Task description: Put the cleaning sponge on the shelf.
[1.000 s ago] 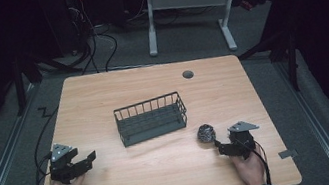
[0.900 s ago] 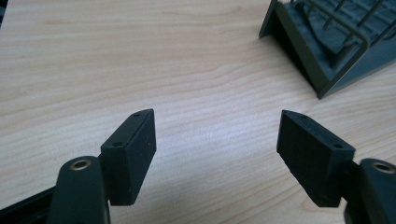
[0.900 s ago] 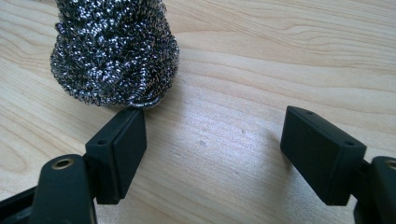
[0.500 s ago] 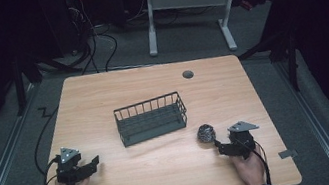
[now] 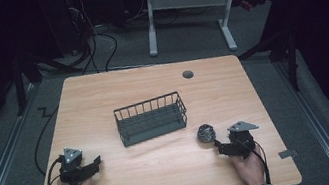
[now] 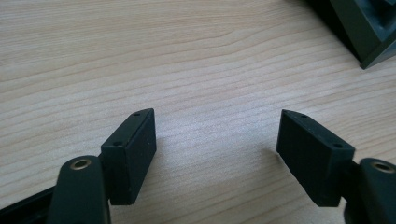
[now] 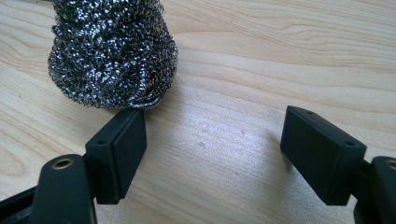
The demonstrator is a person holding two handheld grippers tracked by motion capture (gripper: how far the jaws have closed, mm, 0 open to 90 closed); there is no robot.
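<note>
The left hand-held gripper has been sinking toward the table, jaws wide and empty; the right hand-held gripper is waiting wide open, the steel scourer at its eleven o'clock, ungrasped; pickup looks next.

Left tongs wide apart, nothing btwn, wood table, basket corner top right
</note>
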